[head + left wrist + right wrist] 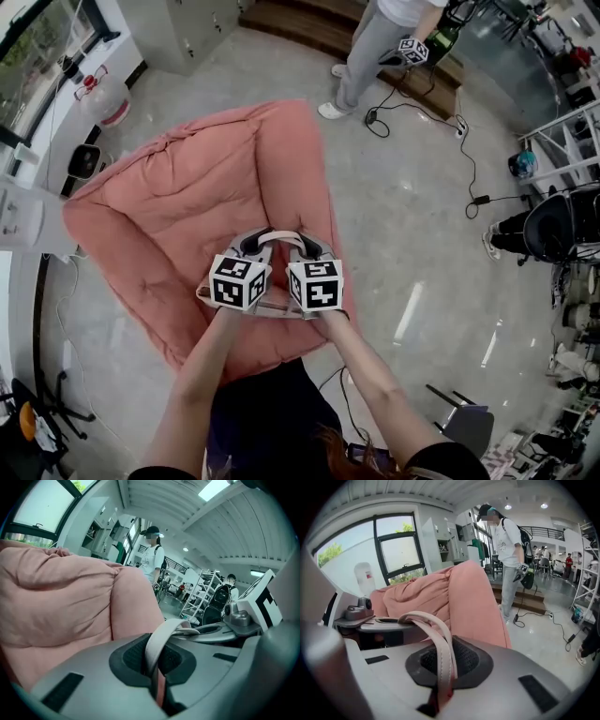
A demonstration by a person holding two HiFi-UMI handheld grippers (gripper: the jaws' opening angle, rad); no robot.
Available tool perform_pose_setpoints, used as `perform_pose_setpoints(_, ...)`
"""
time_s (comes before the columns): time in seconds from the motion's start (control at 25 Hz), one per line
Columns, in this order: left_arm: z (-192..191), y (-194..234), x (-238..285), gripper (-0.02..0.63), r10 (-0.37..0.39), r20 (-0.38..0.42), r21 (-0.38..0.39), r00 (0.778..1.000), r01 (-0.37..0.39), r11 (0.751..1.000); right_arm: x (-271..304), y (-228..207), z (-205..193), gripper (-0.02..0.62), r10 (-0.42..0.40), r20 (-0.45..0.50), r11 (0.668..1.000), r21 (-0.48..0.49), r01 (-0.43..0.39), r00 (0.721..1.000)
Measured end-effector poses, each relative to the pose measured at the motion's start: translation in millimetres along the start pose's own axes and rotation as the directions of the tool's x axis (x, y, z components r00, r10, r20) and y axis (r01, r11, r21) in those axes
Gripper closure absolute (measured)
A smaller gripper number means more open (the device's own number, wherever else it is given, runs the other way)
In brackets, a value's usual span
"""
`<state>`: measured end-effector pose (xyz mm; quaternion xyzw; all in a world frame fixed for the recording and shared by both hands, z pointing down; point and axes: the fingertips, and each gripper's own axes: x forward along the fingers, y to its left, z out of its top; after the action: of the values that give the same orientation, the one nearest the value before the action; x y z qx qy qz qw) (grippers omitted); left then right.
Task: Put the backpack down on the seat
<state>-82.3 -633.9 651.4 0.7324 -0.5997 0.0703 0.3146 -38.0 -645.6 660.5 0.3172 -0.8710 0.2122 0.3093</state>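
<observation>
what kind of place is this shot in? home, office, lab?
Probably a lab or workshop, not a home: bare polished floor with loose cables, metal shelving racks, and another person holding a marker-cube gripper. The pink seat looks like a prop.

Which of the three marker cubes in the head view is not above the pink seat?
The cube held by the standing person, at the top; the other two are over the seat.

left gripper (pixel 255 246): grey shell, white cube (pixel 238 281) with black square markers | right gripper (pixel 312 249): same, cube alike | fingers (pixel 70 686): grey, black ribbed pads (pixel 464 660) | sleeves (pixel 439 459): dark, short
</observation>
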Motion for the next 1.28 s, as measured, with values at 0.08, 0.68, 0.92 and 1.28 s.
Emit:
perform_pose_setpoints(0.08,-14,2,-1,0.588,0.001,-0.039,-0.001,0.999,-0.001,1.0,4,4,-14,0.561,0.03,-0.047,0.999,0.022,-0.029,0.998)
perform_pose_setpoints(0.68,-54,-11,-12,0.586,-0.105,-0.168,-0.001,0.98,0.106,0.994,-1,21,-56,0.56,0.239,-0.171,0.959,0.194,-0.206,0.956)
perform_pose_setpoints(0.92,-59,-18,-23,0.586,-0.179,-0.178,-0.015,0.968,0.179,0.984,-2,28,-66,0.56,0.313,-0.23,0.942,0.198,-0.271,0.922)
perform_pose_setpoints(1.28,-64,-31,-32,0.503,-0.3,-0.206,-0.066,0.931,0.293,0.954,-12,36,-73,0.548,0.441,-0.268,0.896,0.193,-0.401,0.857)
